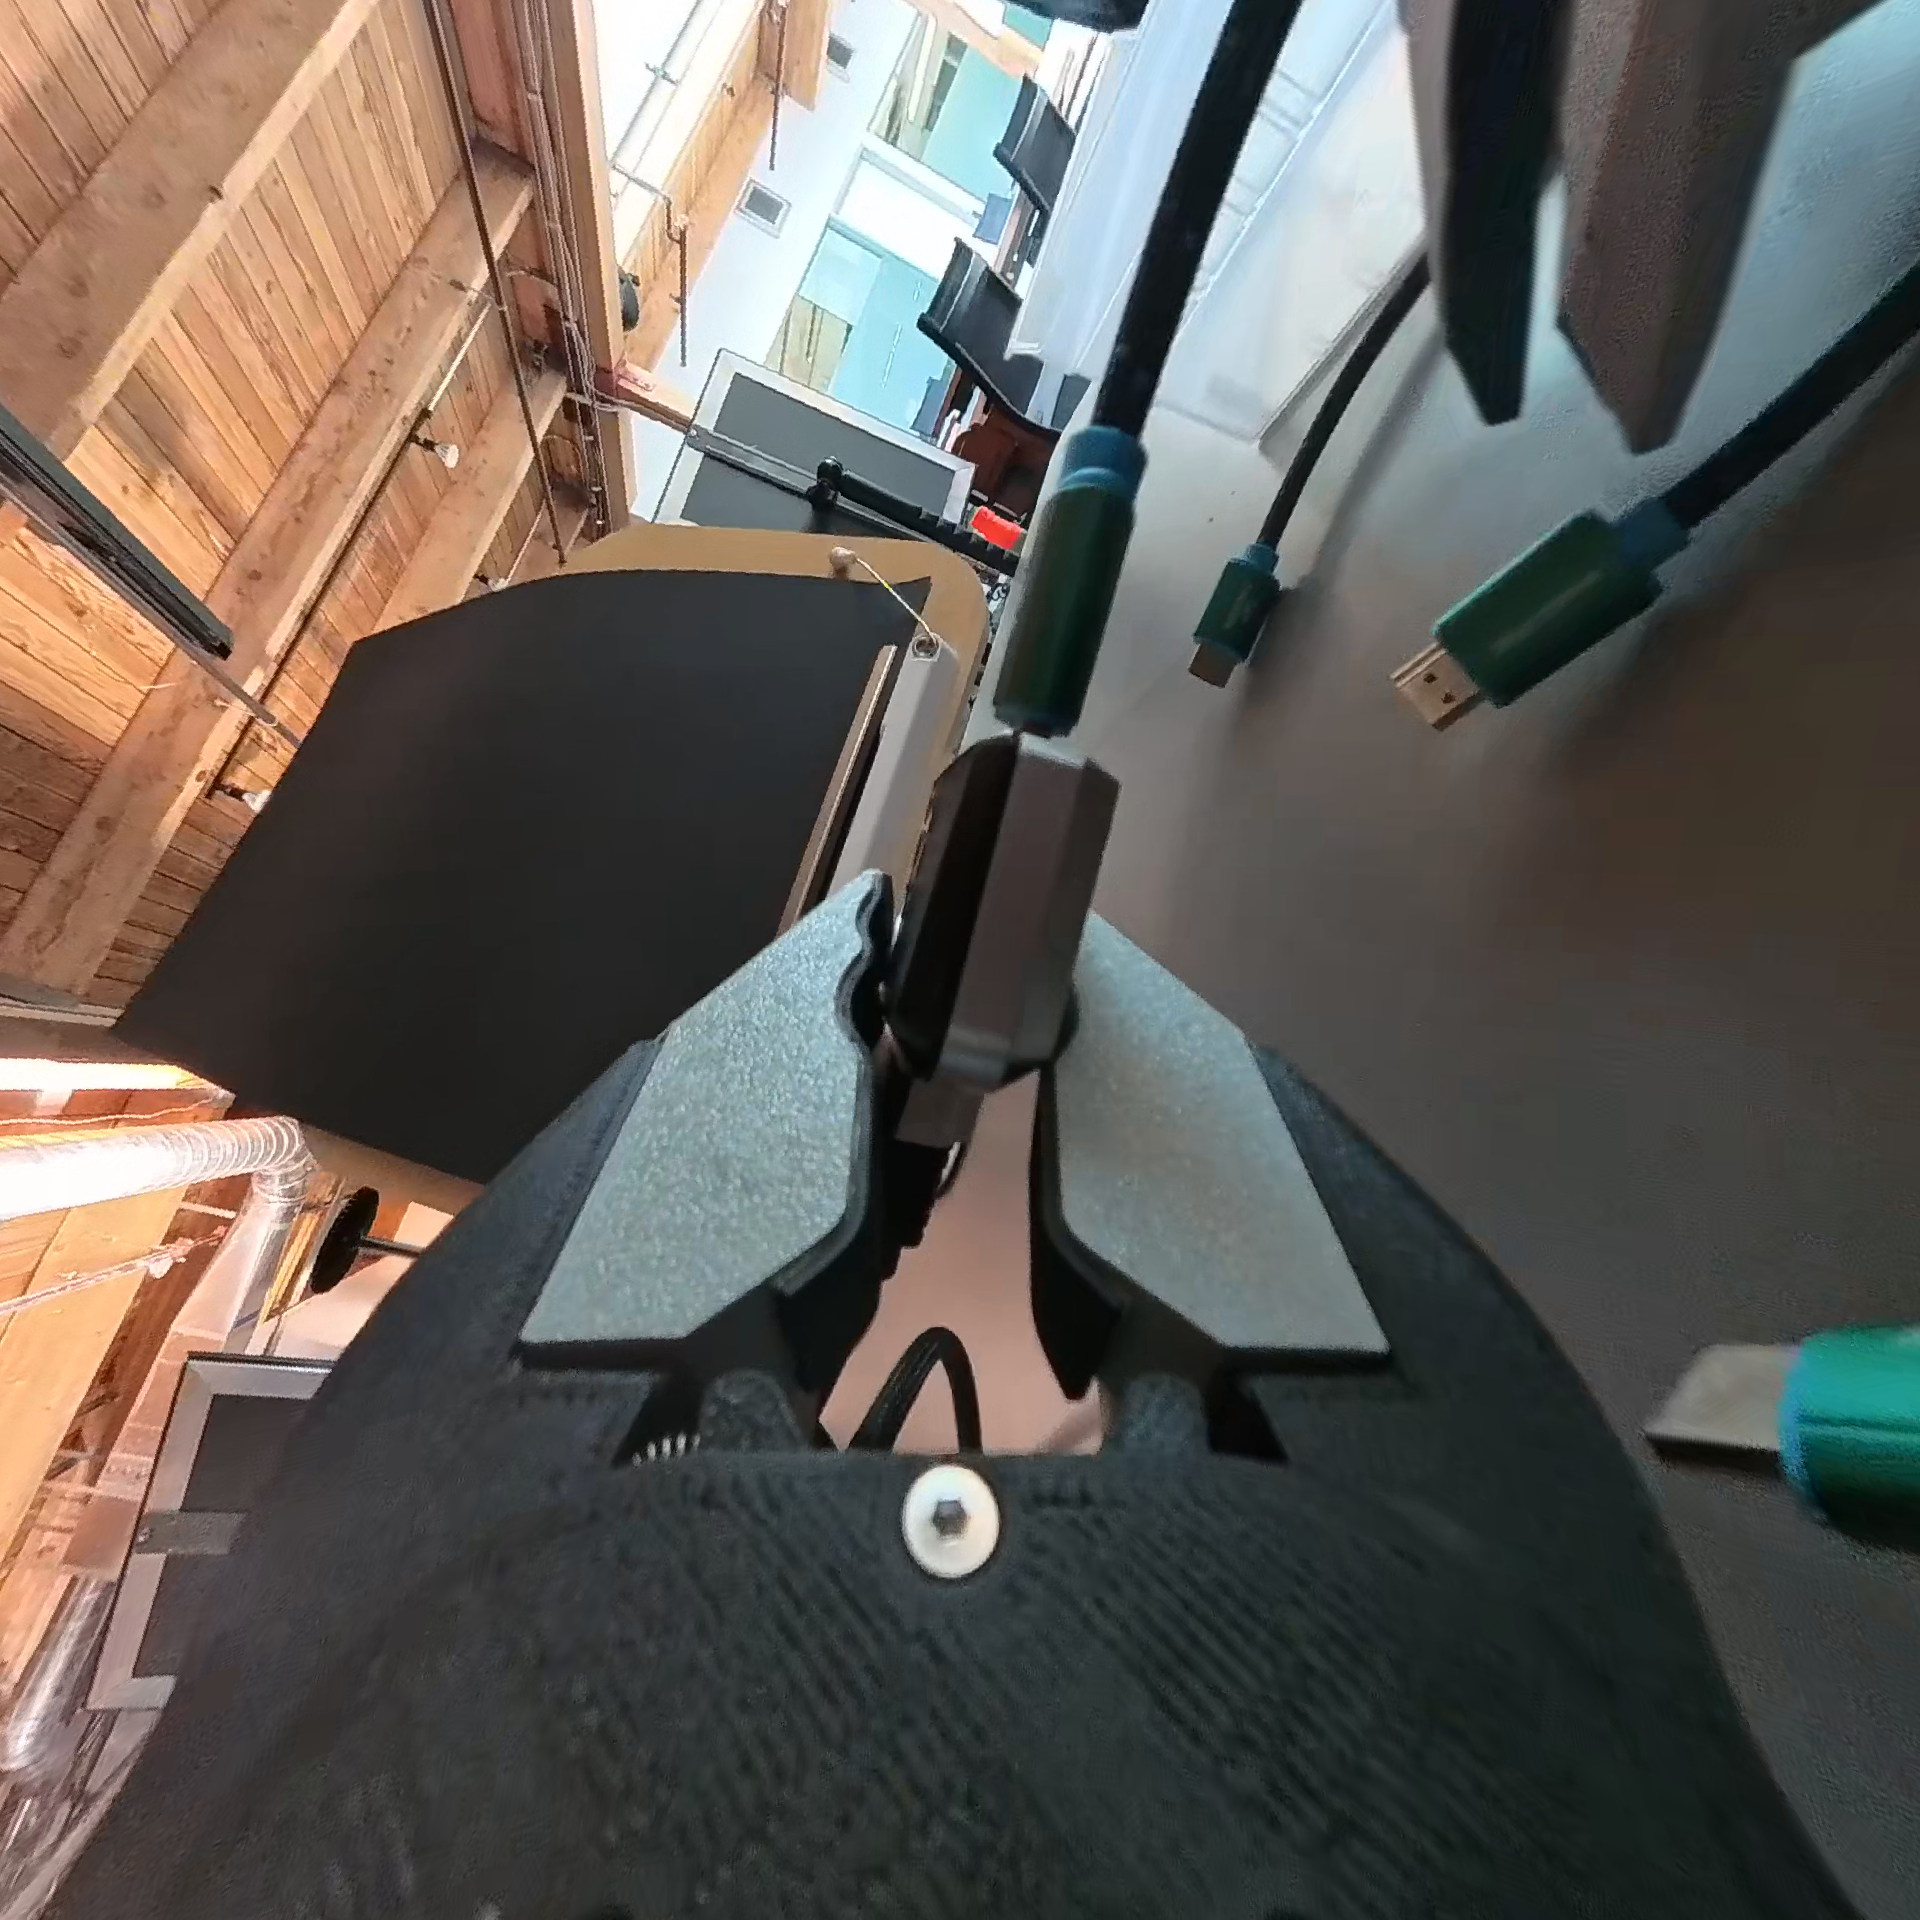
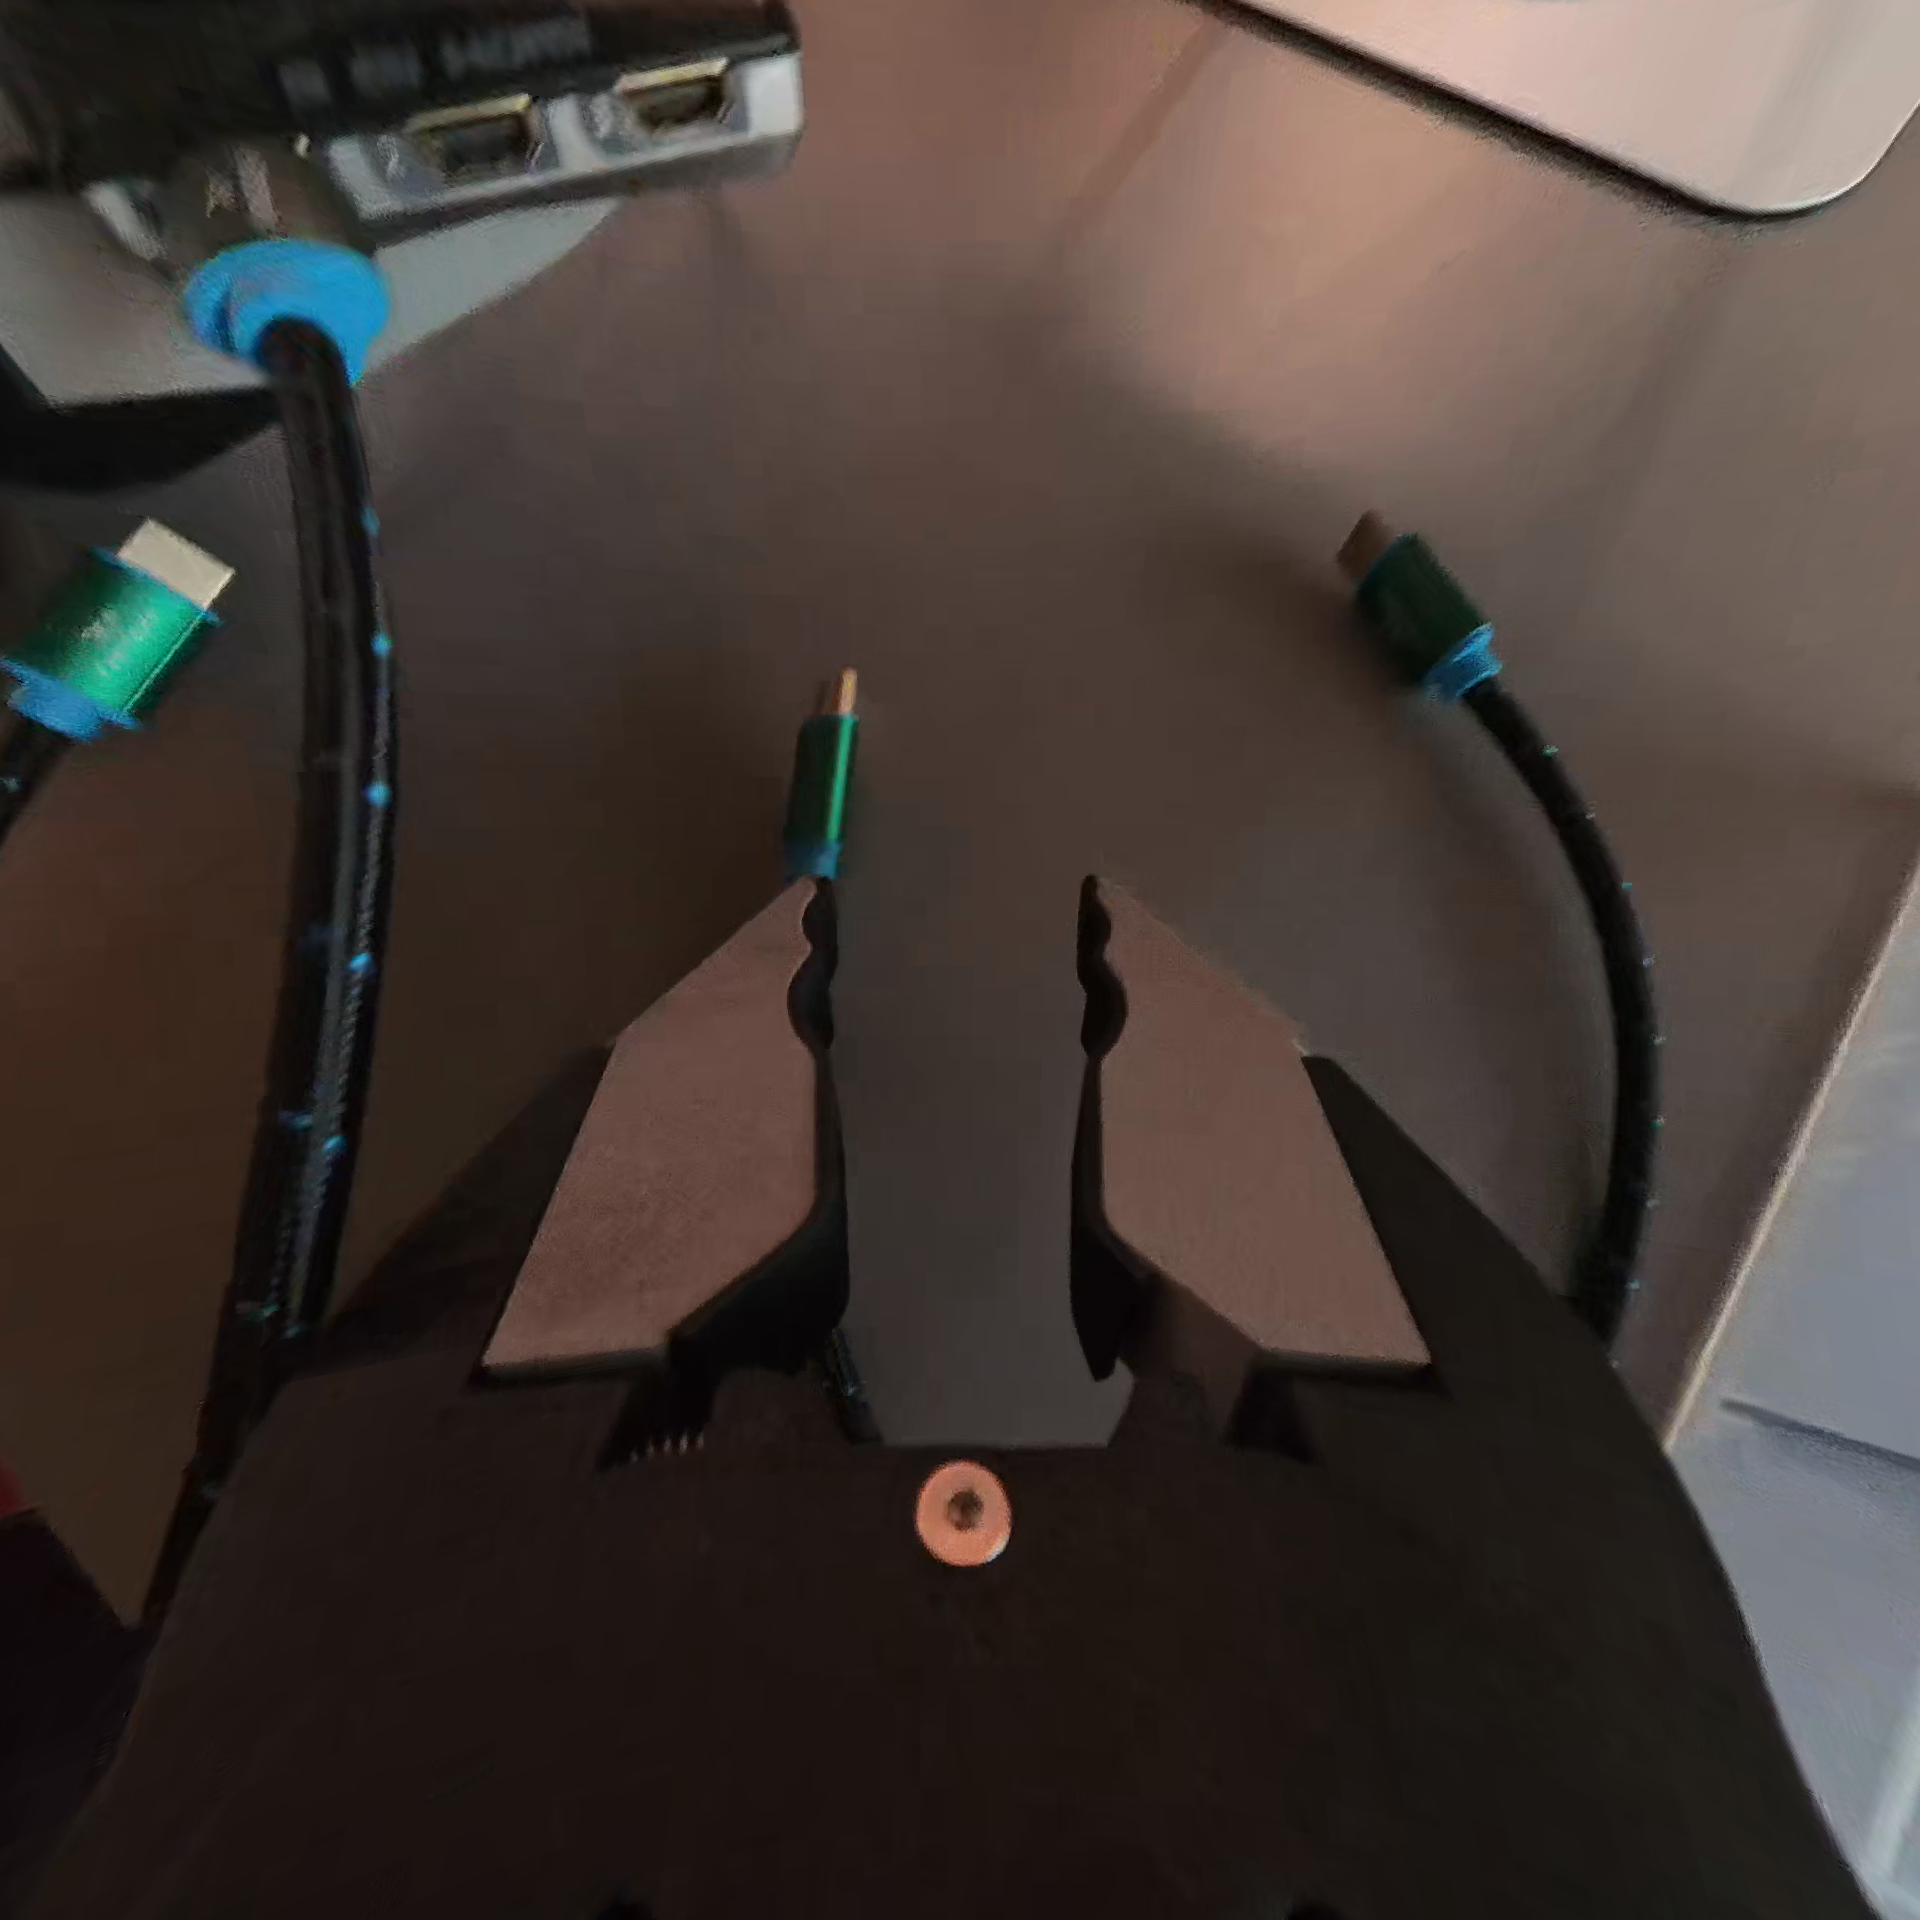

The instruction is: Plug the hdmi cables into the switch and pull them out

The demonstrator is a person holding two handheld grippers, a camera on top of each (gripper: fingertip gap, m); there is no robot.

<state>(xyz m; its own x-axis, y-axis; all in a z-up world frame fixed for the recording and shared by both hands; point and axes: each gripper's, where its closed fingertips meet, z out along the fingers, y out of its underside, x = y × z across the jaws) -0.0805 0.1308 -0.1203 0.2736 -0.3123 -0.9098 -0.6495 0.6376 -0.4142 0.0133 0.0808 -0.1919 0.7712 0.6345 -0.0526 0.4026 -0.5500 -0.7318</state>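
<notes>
My left gripper (image 1: 977, 935) is shut on the grey-and-black HDMI switch (image 1: 1023, 883) and holds it tilted above the table. One green HDMI plug (image 1: 1060, 592) sits in the switch's far end. In the right wrist view the switch (image 2: 582, 135) is at top left with two empty ports showing, and the inserted plug's blue collar (image 2: 281, 301) is beside them. My right gripper (image 2: 956, 935) is open. A green plug (image 2: 826, 769) lies on edge just ahead of its left fingertip (image 2: 821, 935), and its cable runs back between the fingers.
Loose green plugs lie on the dark table (image 2: 1039, 416): one at the left (image 2: 114, 634), one at the right (image 2: 1413, 613). They also show in the left wrist view (image 1: 1236, 613), (image 1: 1507, 634). A pale rounded base (image 2: 1558, 83) sits at the far right. The table edge (image 2: 1787, 1143) runs down the right. Across from one pair of fingers to the other is roughly 12 cm.
</notes>
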